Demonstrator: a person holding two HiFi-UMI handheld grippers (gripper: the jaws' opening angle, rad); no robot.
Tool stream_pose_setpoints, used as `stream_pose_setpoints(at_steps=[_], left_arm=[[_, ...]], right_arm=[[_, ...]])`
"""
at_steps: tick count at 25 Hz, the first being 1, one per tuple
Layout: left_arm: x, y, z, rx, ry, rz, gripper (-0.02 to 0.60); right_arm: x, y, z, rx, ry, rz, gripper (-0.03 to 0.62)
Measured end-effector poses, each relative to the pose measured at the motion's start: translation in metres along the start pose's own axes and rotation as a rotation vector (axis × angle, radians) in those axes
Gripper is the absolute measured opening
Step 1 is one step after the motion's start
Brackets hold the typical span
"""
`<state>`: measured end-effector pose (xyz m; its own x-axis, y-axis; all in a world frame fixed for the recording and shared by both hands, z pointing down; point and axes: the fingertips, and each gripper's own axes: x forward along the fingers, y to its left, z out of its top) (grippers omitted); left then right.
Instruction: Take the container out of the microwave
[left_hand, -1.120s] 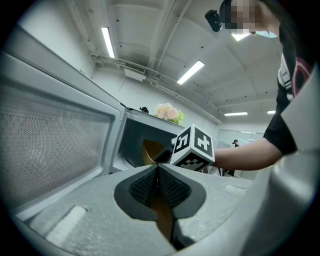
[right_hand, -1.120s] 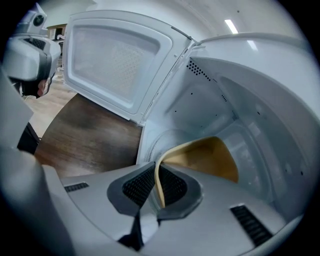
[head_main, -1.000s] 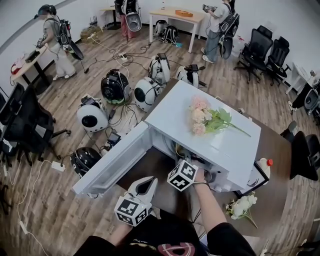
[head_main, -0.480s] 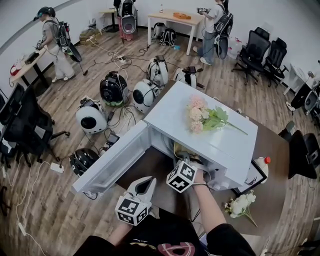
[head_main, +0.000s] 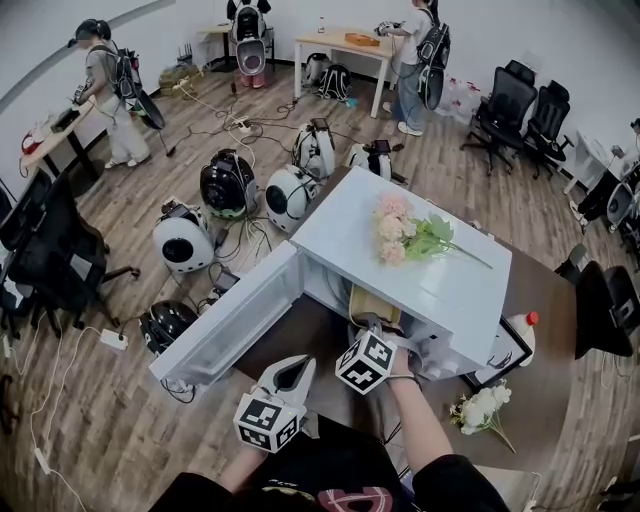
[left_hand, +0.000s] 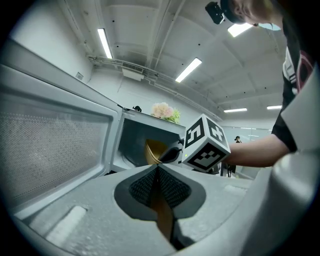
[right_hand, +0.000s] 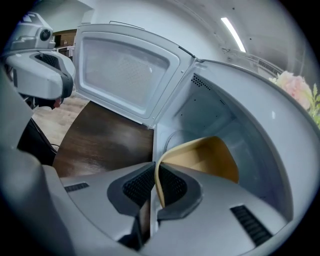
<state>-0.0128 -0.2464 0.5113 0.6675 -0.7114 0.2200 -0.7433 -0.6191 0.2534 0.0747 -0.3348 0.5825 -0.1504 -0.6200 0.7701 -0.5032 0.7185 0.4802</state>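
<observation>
2 tools sit low in the head view. The left tool (head_main: 292, 366), nearest at lower centre, has its jaws together on nothing; in its own view (left_hand: 157, 186) only a sliver of the dark brown wooden counter (head_main: 548, 292) shows through the slit. It seems parked off to the side, leaving the opening free.

Just above it, the right tool (head_main: 373, 326) angles down into the white box-shaped microwave (head_main: 350, 215). Its pads (right_hand: 171, 186) are clamped on the near wall of the tan, thin-walled container (right_hand: 207, 156), 1 pad inside the rim and 1 outside, probably because that edge is the only part within reach.

The container (head_main: 372, 304) sits at the mouth of the cavity, under the top's front edge and not yet clear of it.

Left of centre, the white hinged door (head_main: 232, 322) is swung wide open, giving room to pull out. Further up, a pink artificial flower bunch (head_main: 400, 232) lies on the microwave's top.
</observation>
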Motion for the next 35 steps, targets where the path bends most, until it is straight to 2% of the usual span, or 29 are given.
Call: stream_pose_setpoints(at_steps=[20,35], left_arm=[[-0.022,-0.006,-0.004,0.009,-0.012,0.015,0.009],[-0.042,-0.014,-0.014,-0.007,-0.030,0.020,0.009]], right_arm=[[-0.027,0.032,0.011,0.006,-0.019,0.009,0.032],[-0.045,0.060,0.001,-0.004,0.004,0.015,0.032]])
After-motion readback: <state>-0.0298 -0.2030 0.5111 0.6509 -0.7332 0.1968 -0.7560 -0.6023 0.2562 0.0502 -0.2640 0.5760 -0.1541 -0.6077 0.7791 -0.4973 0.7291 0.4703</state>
